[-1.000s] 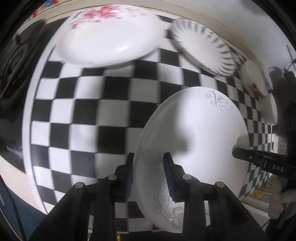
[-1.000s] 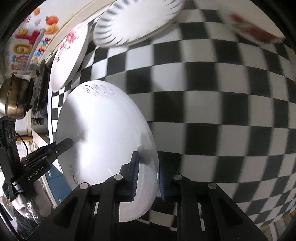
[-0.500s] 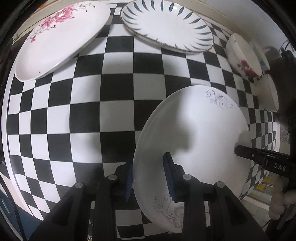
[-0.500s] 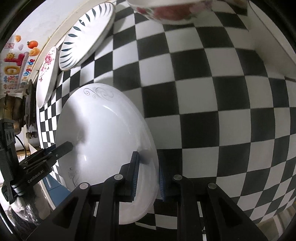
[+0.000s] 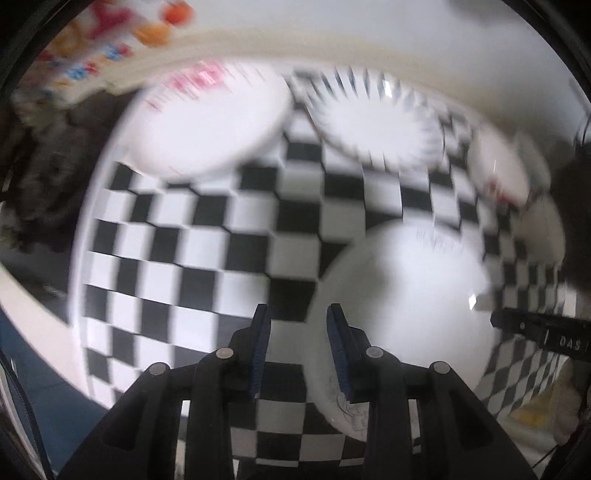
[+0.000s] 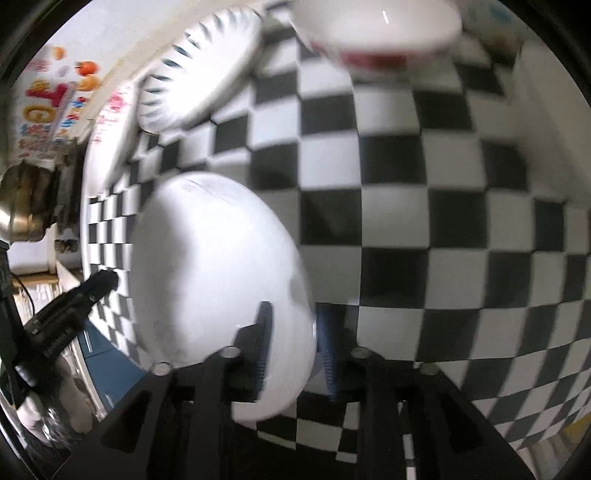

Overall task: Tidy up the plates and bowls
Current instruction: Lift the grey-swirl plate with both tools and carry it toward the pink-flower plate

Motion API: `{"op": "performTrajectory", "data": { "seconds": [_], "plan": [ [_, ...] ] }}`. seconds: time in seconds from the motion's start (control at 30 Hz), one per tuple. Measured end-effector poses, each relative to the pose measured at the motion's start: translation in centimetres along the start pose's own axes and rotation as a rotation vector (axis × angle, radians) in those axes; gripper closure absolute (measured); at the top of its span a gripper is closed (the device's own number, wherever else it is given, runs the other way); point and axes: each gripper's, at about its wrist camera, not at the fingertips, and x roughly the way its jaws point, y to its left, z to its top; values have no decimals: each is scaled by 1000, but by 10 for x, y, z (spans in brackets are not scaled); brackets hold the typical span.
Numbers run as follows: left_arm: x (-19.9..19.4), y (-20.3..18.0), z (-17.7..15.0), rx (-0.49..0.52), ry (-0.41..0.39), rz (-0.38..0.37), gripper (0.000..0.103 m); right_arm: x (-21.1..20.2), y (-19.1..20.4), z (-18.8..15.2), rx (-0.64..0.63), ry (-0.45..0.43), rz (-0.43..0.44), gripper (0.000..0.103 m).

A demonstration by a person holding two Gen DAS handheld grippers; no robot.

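A white plate with grey scrollwork (image 5: 402, 295) lies over the checkered table (image 5: 184, 258). My left gripper (image 5: 298, 343) is open, its jaws standing apart at the plate's near-left rim with that rim beside the right finger. My right gripper (image 6: 293, 339) straddles the same plate's (image 6: 218, 266) right rim, jaws slightly apart. A pink-flowered plate (image 5: 210, 122) and a blue-striped plate (image 5: 380, 125) lie at the far edge. A red-flowered bowl (image 6: 376, 33) stands far right. Both views are motion-blurred.
A second white bowl (image 5: 543, 229) stands by the table's right edge. A brass kettle (image 6: 22, 206) and dark stove parts sit left of the table. A wall with colourful stickers (image 6: 48, 99) runs behind the table.
My left gripper has let go of the plate's rim and drawn back to the left. My right gripper's jaws have widened at the rim. Both cameras are moving fast.
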Motion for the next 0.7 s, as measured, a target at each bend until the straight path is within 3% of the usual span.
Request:
{"op": "performTrajectory", "data": {
  "seconds": [0.07,0.13,0.17,0.2,0.33,0.47,0.7],
  "plan": [
    [-29,13,5,-64,-87,22,74,-25,18,2,-63,-99,27,66],
    [-54,27,8,-124,-188,56,71,-56,42,4,-169,-247,53,41],
    [-64,34,12,-153,-229,71,70,-69,54,7,-221,-299,81,34],
    [-72,43,14,-178,-271,77,69,-77,66,11,-265,-326,110,26],
    [-85,75,21,-273,-404,105,59,-86,117,43,-402,-300,174,24],
    [-62,119,39,-339,-310,57,57,-61,162,97,-395,-230,94,24],
    [19,193,74,-478,-106,-100,59,13,215,190,-402,-71,68,25]
  ]
}}
